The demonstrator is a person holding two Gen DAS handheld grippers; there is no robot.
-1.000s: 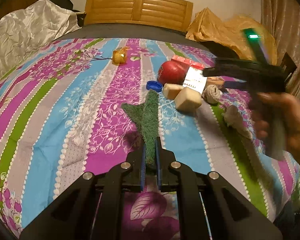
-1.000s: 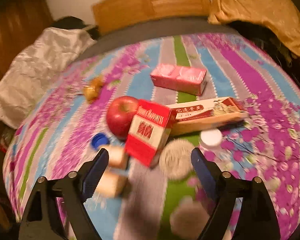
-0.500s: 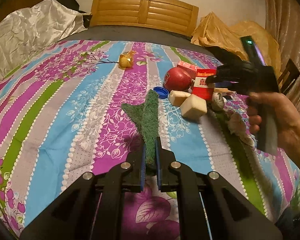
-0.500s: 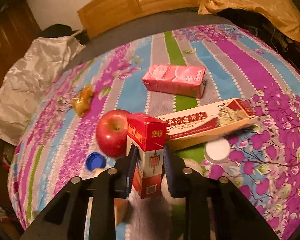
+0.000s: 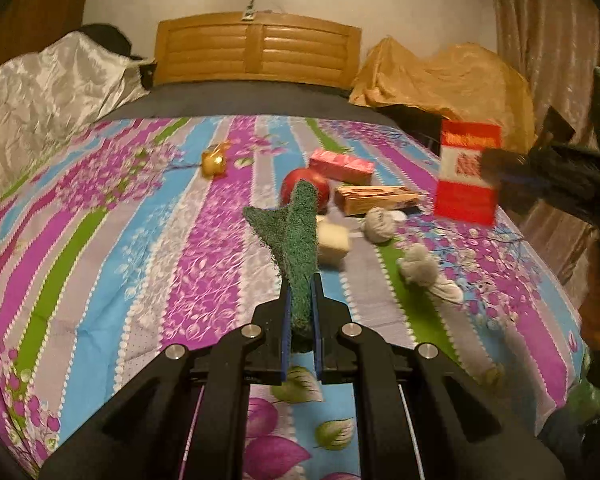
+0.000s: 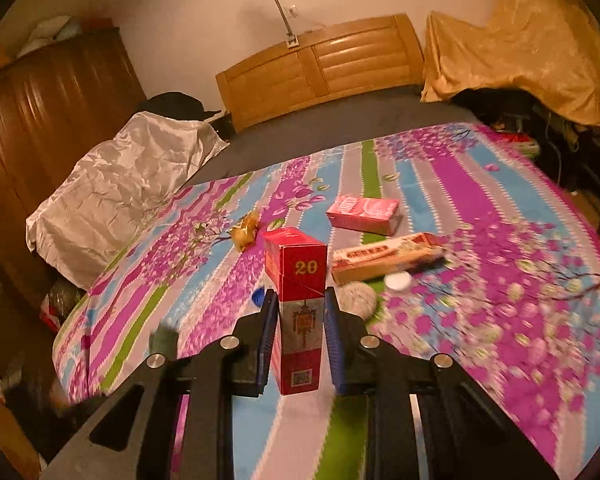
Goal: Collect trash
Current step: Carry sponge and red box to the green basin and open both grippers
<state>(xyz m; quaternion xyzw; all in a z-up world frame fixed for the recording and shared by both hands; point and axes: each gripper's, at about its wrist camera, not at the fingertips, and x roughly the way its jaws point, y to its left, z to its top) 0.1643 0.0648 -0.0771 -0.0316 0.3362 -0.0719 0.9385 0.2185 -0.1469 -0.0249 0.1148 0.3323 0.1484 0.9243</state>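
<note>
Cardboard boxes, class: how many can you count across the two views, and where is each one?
3. The red cigarette pack is between the right gripper pads, off the bed. The pink carton and the long toothpaste box lie on the bedspread. Others may be hidden.

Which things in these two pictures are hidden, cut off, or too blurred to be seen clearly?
- Apple, left wrist view: partly behind the green scouring pad held in the left gripper.
- Front print of the red cigarette box, left wrist view: motion blur.
- Blue bottle cap, right wrist view: partly behind the right gripper.
- Text on the long carton, right wrist view: blurred.
- Person's hand, left wrist view: cut by the right edge.
</note>
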